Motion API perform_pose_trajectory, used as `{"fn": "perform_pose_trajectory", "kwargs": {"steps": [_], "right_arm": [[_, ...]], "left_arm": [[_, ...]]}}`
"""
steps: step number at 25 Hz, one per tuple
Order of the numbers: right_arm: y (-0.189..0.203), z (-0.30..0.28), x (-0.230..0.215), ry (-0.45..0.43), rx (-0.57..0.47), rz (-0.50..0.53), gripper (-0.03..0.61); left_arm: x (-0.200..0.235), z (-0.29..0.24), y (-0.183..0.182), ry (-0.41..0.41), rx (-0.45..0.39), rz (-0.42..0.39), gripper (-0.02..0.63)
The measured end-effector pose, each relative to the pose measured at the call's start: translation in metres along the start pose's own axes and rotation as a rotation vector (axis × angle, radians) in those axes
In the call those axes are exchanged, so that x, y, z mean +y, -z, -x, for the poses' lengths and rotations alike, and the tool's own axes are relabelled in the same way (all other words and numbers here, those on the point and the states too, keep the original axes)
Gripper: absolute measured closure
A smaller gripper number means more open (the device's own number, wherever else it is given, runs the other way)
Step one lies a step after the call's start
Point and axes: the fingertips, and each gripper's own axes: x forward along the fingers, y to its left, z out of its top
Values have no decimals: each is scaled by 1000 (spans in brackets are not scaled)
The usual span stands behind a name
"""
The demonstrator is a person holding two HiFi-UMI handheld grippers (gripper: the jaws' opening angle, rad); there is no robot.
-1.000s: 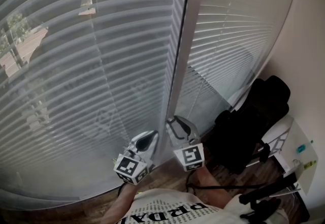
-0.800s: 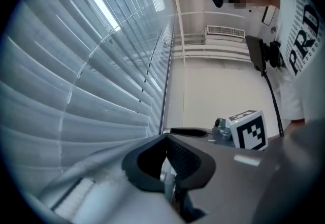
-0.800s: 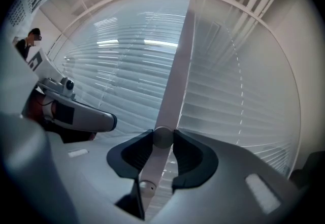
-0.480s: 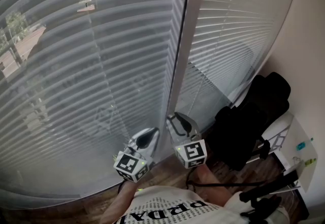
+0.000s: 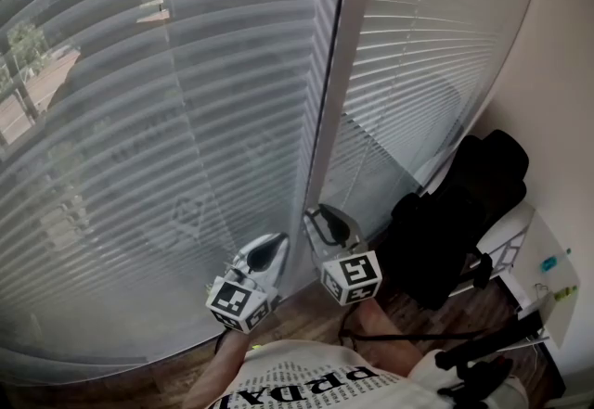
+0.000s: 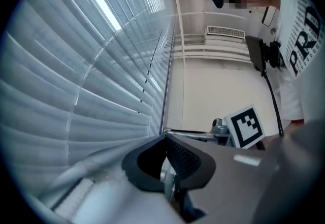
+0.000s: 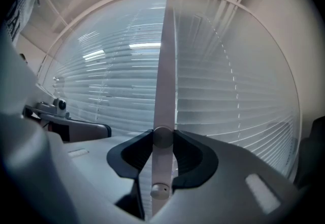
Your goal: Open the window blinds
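Note:
Two white slatted blinds hang side by side, the left blind (image 5: 158, 129) and the right blind (image 5: 418, 55), with a pale upright frame post (image 5: 329, 101) between them. Through the left blind's slats a tree and a building show faintly. My right gripper (image 5: 325, 220) points level at the foot of the post. In the right gripper view it (image 7: 162, 139) is shut on the thin white tilt wand (image 7: 165, 75), which runs straight up between the pads. My left gripper (image 5: 269, 249) sits just left of it by the left blind; its jaws (image 6: 165, 139) meet at the tips with nothing between them.
A black bag or padded seat (image 5: 455, 212) stands against the right blind's lower corner. A white shelf (image 5: 548, 277) with small items lies at the far right, and a dark stand (image 5: 483, 356) crosses in front. Wooden floor (image 5: 306, 319) shows below the grippers.
The right gripper has rolled a little about its own axis, turning its marker cube, while keeping its place on the wand. The left gripper has stayed put.

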Motion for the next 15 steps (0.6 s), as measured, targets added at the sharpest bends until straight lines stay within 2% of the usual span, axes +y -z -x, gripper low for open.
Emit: {"fn": "perform_pose_trajectory", "kwargs": {"steps": [10,15], "right_arm": [[1,-1,-4,5,-13,-175,445],[2,-2,-5,9,-17,-218,446]], "left_arm": [[0,0,-1,13,1,0,621],[0,1,0,21,4,2,620]]}}
